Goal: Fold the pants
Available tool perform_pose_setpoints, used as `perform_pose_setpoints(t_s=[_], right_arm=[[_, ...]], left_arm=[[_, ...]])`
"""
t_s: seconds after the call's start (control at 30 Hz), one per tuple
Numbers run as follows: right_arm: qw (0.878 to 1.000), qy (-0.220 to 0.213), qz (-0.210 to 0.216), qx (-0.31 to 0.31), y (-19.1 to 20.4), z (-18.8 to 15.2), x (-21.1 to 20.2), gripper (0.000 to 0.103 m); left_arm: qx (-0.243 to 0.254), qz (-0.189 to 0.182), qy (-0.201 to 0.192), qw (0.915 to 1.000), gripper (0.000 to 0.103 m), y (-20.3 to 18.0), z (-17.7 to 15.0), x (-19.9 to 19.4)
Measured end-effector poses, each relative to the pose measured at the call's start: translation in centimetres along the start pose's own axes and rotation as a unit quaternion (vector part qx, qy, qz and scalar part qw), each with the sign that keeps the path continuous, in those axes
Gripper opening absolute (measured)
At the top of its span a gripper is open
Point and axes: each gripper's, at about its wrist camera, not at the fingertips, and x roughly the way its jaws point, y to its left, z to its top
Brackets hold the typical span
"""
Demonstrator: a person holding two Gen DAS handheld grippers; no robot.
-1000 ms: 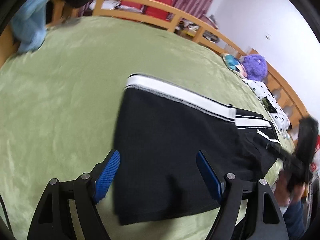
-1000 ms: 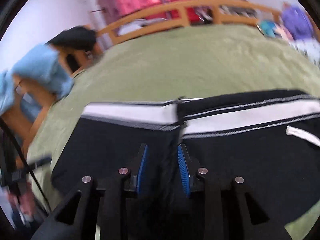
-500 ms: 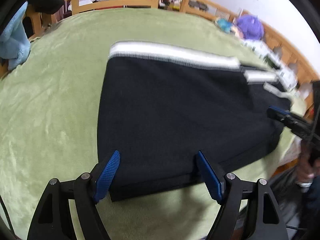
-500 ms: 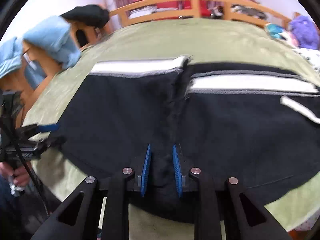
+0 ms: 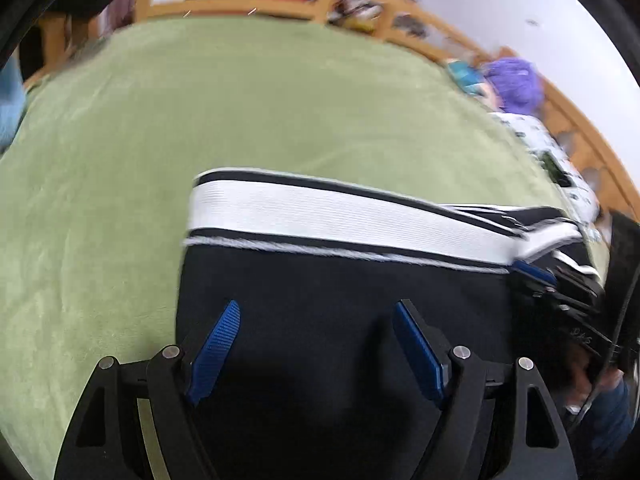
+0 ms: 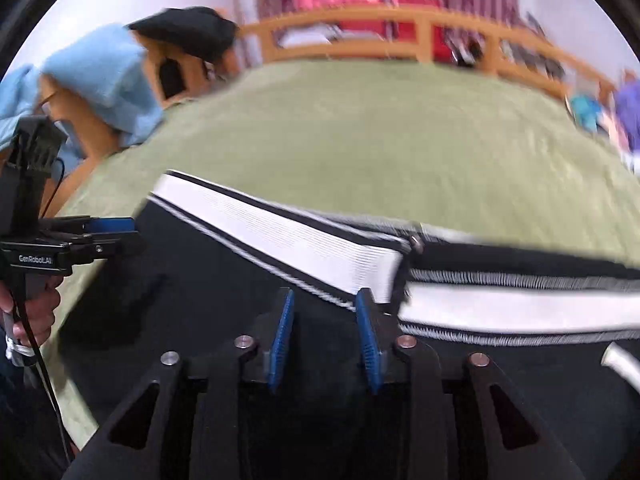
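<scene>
Black pants [image 5: 340, 300] with a white striped waistband [image 5: 340, 216] lie folded on the green bed cover. My left gripper [image 5: 316, 320] is open, its blue pads wide apart over the black cloth near the pants' left edge. My right gripper [image 6: 325, 312] hovers over the pants [image 6: 200, 300] just below the waistband [image 6: 288, 236], its jaws part open with a narrow gap and nothing clearly between them. The right gripper also shows at the right of the left wrist view [image 5: 536, 276]; the left gripper shows at the left of the right wrist view [image 6: 112, 226].
The green bed cover [image 5: 240, 112] stretches far behind the pants. A wooden rail [image 6: 400, 44] rings the bed. A purple plush toy [image 5: 516, 84] and spotted cloth lie at the right edge. Blue cloth [image 6: 104, 76] and a dark item hang on a wooden frame at left.
Both grippers moved forward over the pants toward the waistband. The right gripper's jaws opened a little wider. The left gripper stayed open.
</scene>
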Motion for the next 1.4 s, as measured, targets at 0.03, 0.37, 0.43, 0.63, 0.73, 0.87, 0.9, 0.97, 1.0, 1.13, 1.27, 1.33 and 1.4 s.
perform_pose_setpoints(t_s=[0.03, 0.37, 0.43, 0.63, 0.73, 0.87, 0.9, 0.97, 1.0, 1.13, 1.27, 1.33, 1.4], right_arm=[[1.0, 0.009, -0.002, 0.012, -0.7, -0.2, 0.4, 0.002], [0.996, -0.014, -0.016, 0.083, -3.0, -1.8, -4.7, 0.069], [0.992, -0.014, 0.025, 0.122, -3.7, -3.1, -5.9, 0.07], [0.986, 0.019, 0.066, 0.152, -2.7, -5.8, -4.3, 0.068], [0.99, 0.042, 0.053, 0.127, -1.3, -6.6, -2.8, 0.058], [0.991, 0.044, 0.042, 0.117, -0.6, -6.9, -1.9, 0.032], [0.99, 0.042, 0.049, 0.123, -0.9, -7.0, -1.8, 0.022], [0.988, 0.039, 0.065, 0.136, -1.4, -7.1, -2.1, 0.016], [0.988, 0.034, 0.064, 0.137, -1.7, -6.9, -2.6, 0.015], [0.986, 0.012, 0.06, 0.158, -3.4, -7.1, -4.4, 0.015], [0.99, 0.042, 0.039, 0.127, -2.3, -7.6, -2.9, 0.021], [0.991, 0.041, 0.024, 0.128, -2.0, -7.3, -4.1, 0.03], [0.991, 0.009, 0.019, 0.135, -2.0, -7.7, -6.3, 0.033]], left_arm=[[-0.012, -0.009, -0.002, 0.9999, 0.077, 0.5, 0.2, 0.3], [-0.041, 0.031, -0.032, 0.9981, 0.077, 1.9, -4.3, -6.2], [-0.06, 0.033, -0.025, 0.9974, 0.077, 3.3, -6.3, -7.2], [-0.103, 0.008, 0.002, 0.9946, 0.077, 4.7, -10.4, -7.1], [-0.124, -0.01, -0.002, 0.9923, 0.077, 4.7, -11.5, -7.1], [-0.126, -0.016, -0.002, 0.9919, 0.078, 4.2, -11.8, -7.1], [-0.128, -0.022, 0.0, 0.9915, 0.078, 4.1, -11.7, -7.0], [-0.131, -0.029, 0.002, 0.991, 0.078, 4.0, -11.6, -7.2], [-0.131, -0.03, 0.003, 0.9909, 0.078, 4.0, -11.6, -7.3], [-0.124, -0.043, -0.008, 0.9913, 0.078, 3.6, -11.6, -8.3], [-0.118, -0.04, -0.004, 0.9922, 0.078, 3.0, -11.5, -7.5], [-0.129, -0.046, 0.005, 0.9905, 0.078, 3.0, -11.6, -7.0], [-0.137, -0.055, 0.0, 0.989, 0.078, 3.1, -11.8, -6.8]])
